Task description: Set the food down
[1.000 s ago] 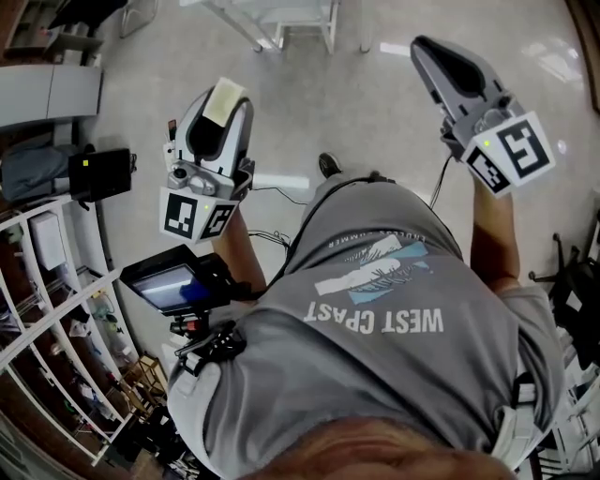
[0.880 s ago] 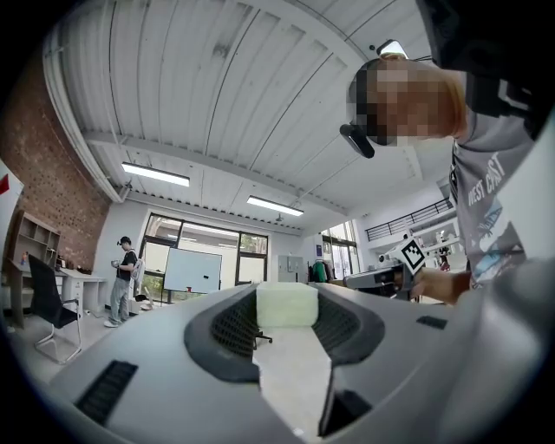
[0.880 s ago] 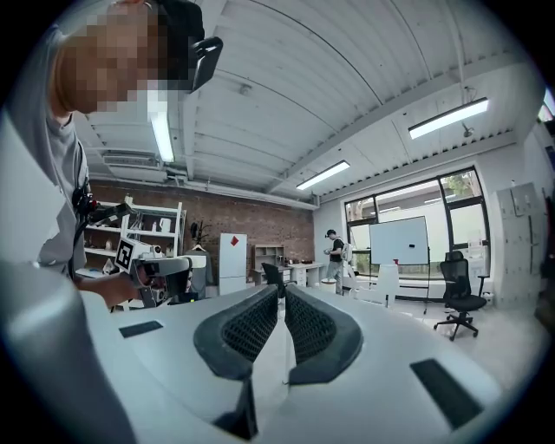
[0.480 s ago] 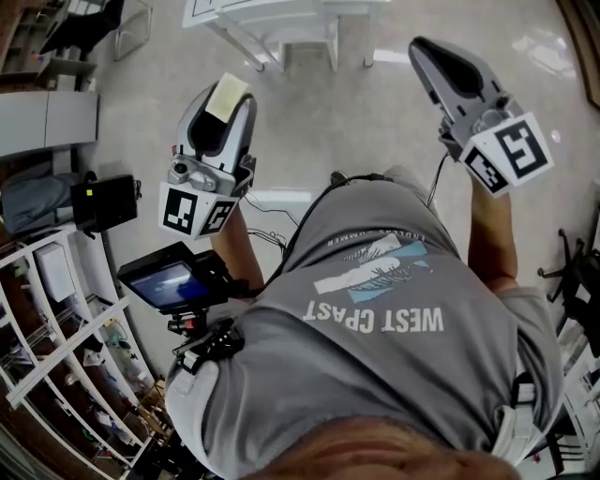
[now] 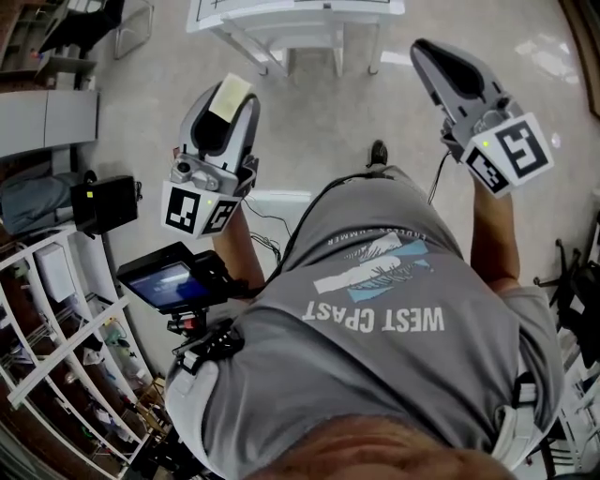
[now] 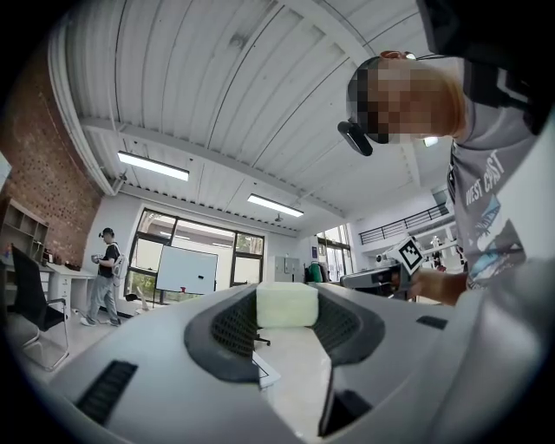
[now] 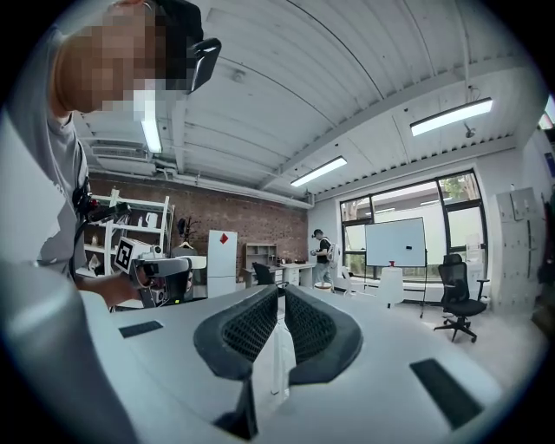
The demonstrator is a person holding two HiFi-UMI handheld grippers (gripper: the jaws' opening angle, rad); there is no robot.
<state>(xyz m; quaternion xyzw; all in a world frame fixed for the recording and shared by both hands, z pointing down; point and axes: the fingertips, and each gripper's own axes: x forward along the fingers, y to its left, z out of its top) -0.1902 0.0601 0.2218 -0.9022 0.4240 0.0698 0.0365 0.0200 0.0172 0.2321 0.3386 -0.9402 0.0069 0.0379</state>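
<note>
**Item: food block, in transit.**

- **Left gripper** (image 5: 225, 111): held up at chest height, upper left of the head view, jaws pointing away from the body. They pinch a pale yellowish food block (image 6: 287, 305) squarely across its two sides. The block sits at the jaw tips, level, clear of any surface.
- **Right gripper** (image 7: 279, 319): upper right of the head view, raised like the other. Its ribbed pads are pressed together with nothing between them. It is idle.
- **Carrier**: a person in a grey T-shirt (image 5: 384, 319), fills the lower centre of the head view. A small screen unit (image 5: 169, 281) rides at the waist on the left.
- **Surroundings**: pale polished floor (image 5: 319, 103) under both grippers. A white table (image 5: 281, 11) runs along the top edge, well apart from the block. Open white shelving (image 5: 56, 319) stands at lower left. In the left gripper view a second person (image 6: 106, 276) stands far off at left, beside a whiteboard (image 6: 186, 270).

**Step in hand, by my reading:** the carry. The food is gripped but not yet over anything to rest on, so the set-down has not begun.

**Next move calls for:** bringing the left gripper over a landing surface, the white table ahead being the likeliest. Then tip the jaws down, lower until the block's underside bears on the top, and only then part the jaws. The block looks soft, so a gentle, level approach suits it.
</note>
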